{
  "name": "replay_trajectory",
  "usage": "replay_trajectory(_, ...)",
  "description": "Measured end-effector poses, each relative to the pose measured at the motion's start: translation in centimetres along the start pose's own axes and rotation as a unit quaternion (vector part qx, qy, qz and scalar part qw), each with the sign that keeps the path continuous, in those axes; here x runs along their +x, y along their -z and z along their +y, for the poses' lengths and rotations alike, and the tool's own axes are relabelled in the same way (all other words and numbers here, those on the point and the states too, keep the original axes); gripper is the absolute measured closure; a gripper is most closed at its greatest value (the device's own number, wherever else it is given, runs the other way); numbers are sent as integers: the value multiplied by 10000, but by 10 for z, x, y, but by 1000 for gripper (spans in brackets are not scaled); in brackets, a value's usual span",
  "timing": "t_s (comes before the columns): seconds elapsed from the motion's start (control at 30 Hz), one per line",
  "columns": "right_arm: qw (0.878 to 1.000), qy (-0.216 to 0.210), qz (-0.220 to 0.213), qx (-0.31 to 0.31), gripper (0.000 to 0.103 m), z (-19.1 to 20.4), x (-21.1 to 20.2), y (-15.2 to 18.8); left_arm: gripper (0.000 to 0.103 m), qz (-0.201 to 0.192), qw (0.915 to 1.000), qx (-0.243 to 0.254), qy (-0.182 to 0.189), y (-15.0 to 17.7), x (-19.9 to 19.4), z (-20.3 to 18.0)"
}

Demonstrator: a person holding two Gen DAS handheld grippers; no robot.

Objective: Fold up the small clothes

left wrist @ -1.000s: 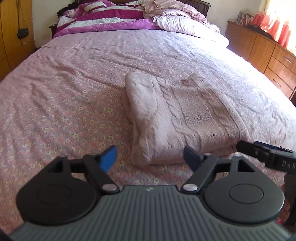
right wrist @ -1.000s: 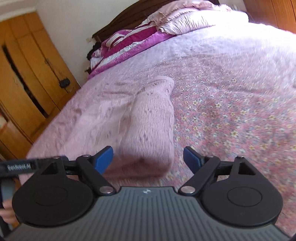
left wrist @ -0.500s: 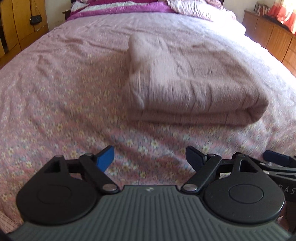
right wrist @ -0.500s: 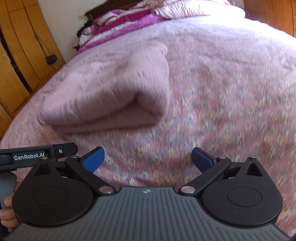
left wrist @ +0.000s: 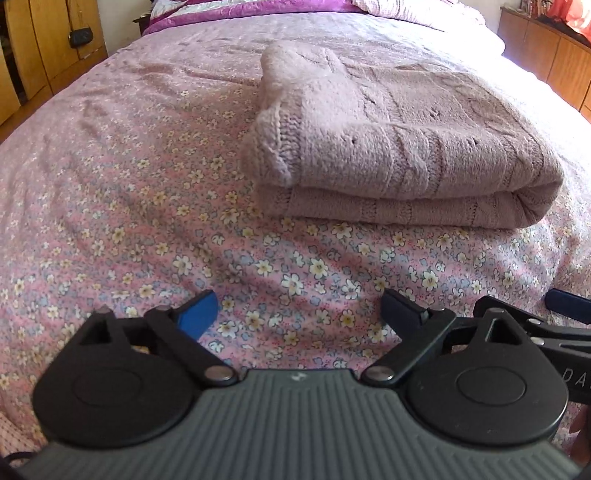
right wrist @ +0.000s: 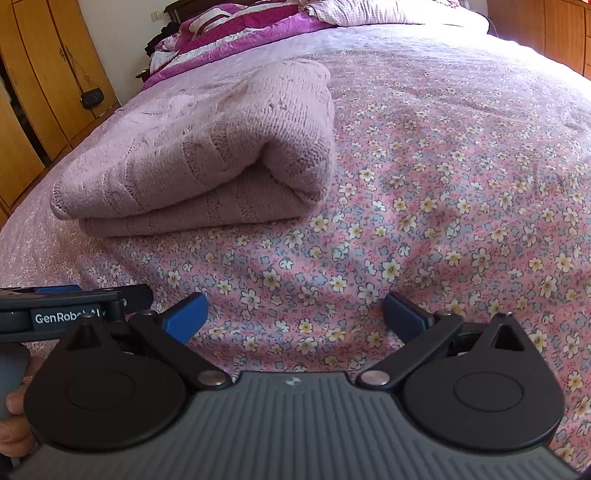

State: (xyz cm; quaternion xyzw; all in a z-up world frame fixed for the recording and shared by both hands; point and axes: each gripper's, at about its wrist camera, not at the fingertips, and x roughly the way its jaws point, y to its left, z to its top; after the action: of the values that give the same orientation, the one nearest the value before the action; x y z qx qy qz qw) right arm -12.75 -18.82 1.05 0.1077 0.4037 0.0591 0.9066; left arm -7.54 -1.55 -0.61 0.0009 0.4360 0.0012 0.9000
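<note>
The left gripper hangs low over the flowered bedsheet, its blue-padded jaws spread wide with nothing but cloth pattern between them; they have just been opening further. The right gripper sits the same way — jaws released, wide apart, having just been opening, and empty. The two tools are close side by side: in the left wrist view the right one's black frame and a blue pad poke in at the right edge, and in the right wrist view the left one's frame, with white lettering, lies at the left edge, with part of a hand around its grey handle.

Just beyond both pairs of jaws, apart from them, lies the folded knitted sweater — pale mauve, doubled over itself, flat on the sheet, its open layered edge facing the grippers. From the left gripper it lies ahead and to the right; from the right one, ahead and to the left.

Far off at the head of the bed is a bunched magenta-and-white quilt. Wooden wardrobe doors stand on the left, and a wooden chest of drawers on the right.
</note>
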Motion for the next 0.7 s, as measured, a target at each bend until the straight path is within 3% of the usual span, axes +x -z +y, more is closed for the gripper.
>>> replay_trajectory(0.7, 9999, 96, 3, -121, 0, 2, 2, 0, 6, -18, 9999, -110, -5, 0, 1, 2)
